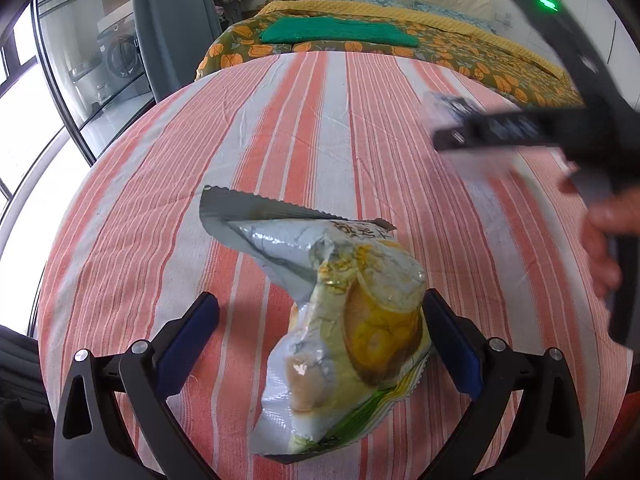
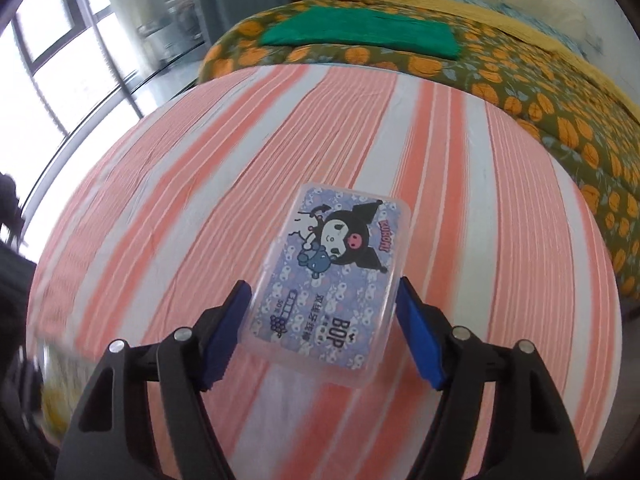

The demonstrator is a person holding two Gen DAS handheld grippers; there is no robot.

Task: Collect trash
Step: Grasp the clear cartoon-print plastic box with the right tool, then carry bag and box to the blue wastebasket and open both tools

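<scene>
A crumpled grey and yellow snack bag (image 1: 340, 312) lies on the striped tablecloth (image 1: 280, 128). My left gripper (image 1: 320, 332) is open around the bag, and its right pad (image 1: 456, 348) touches the bag's edge. A clear plastic box with a purple cartoon label (image 2: 328, 280) sits between the blue pads of my right gripper (image 2: 324, 320). The left pad (image 2: 224, 336) touches the box, and the right pad (image 2: 420, 344) is close to its edge. The right gripper also shows blurred in the left wrist view (image 1: 500, 128), with the box (image 1: 444, 108) at its tip.
A bed with an orange-flowered cover (image 1: 440, 48) and a folded green cloth (image 1: 340, 32) lies beyond the table. Glass doors (image 1: 80, 60) and a grey curtain (image 1: 172, 20) stand at the left. The person's hand (image 1: 604, 240) holds the right gripper.
</scene>
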